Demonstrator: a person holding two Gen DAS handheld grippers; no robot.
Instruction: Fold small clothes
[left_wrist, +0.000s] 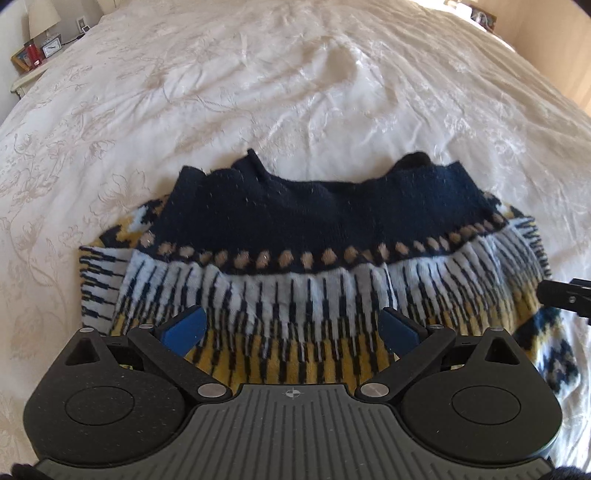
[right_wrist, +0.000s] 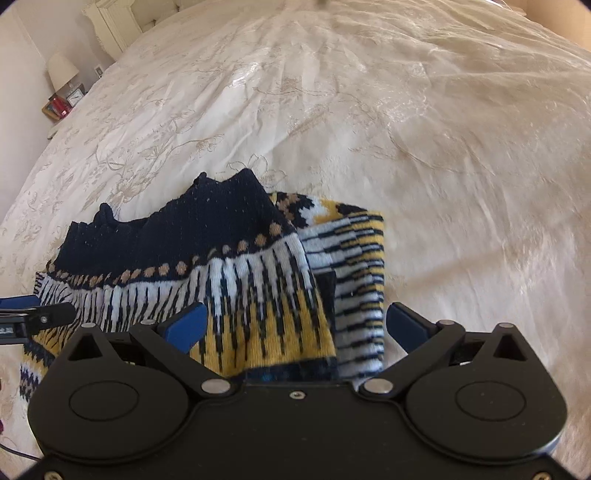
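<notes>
A small knitted sweater (left_wrist: 295, 258) in navy, white and mustard lies folded on the bed, its navy band on top at the far side. My left gripper (left_wrist: 293, 328) hovers open just above its near patterned part, blue pads wide apart. In the right wrist view the same sweater (right_wrist: 229, 280) shows a folded striped sleeve on its right side. My right gripper (right_wrist: 295, 325) is open over that right edge, nothing pinched between the pads. The other gripper's black tip (left_wrist: 565, 299) pokes in at the right edge of the left wrist view.
The cream embroidered bedspread (left_wrist: 295, 92) stretches wide beyond the sweater. A bedside table with a lamp (left_wrist: 42, 18), a clock and a red item stands at the far left. A white headboard (right_wrist: 118, 22) is at the back.
</notes>
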